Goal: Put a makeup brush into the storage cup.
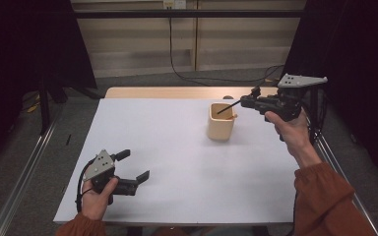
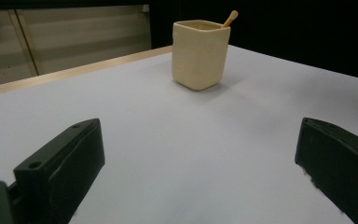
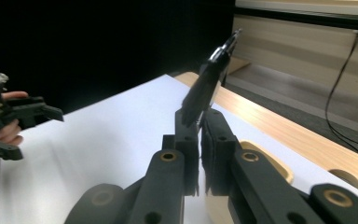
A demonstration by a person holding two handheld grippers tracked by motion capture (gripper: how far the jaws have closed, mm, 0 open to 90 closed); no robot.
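White tabletop (image 1: 187, 162) is seen nearest, where the left gripper (image 1: 134, 166) is rested at about seven o'clock, jaws spread wide with nothing between them. Plenty of bare surface is left between it and the cream cup (image 1: 221, 122), which is stood upright at about one o'clock, an orange stick (image 2: 230, 18) leaning inside. Just beyond, the right gripper (image 1: 243, 102) is held above the cup's right rim, jaws clamped together on a black pen (image 1: 229, 107) angled over the opening. For a clean drop, the tip is best steered over the mouth, kept off the stick, then lowered before release. The table's right edge and wooden far strip (image 1: 177, 92) are close by; room is better found leftward.
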